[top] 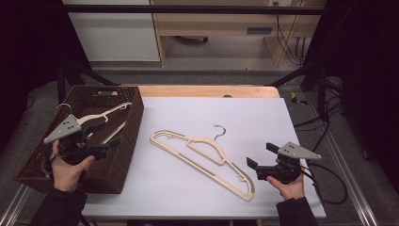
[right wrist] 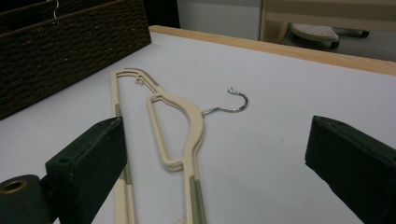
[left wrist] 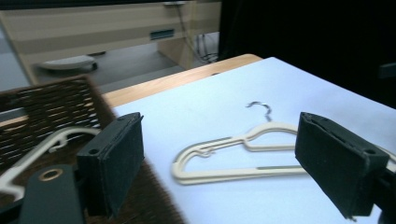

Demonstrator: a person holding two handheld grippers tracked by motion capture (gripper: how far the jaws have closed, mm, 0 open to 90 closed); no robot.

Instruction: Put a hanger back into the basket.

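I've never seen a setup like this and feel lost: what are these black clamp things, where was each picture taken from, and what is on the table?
A person holds a hand-held two-jaw clamp in each hand: the left gripper and the right gripper. One picture looks down from above the table; the other two come from cameras riding on each gripper, looking along its black jaws. On the white table sheet lies a cream plastic clothes hanger with a metal hook. At the left stands a dark brown woven basket with another cream hanger inside. Both grippers stand open and hold nothing.
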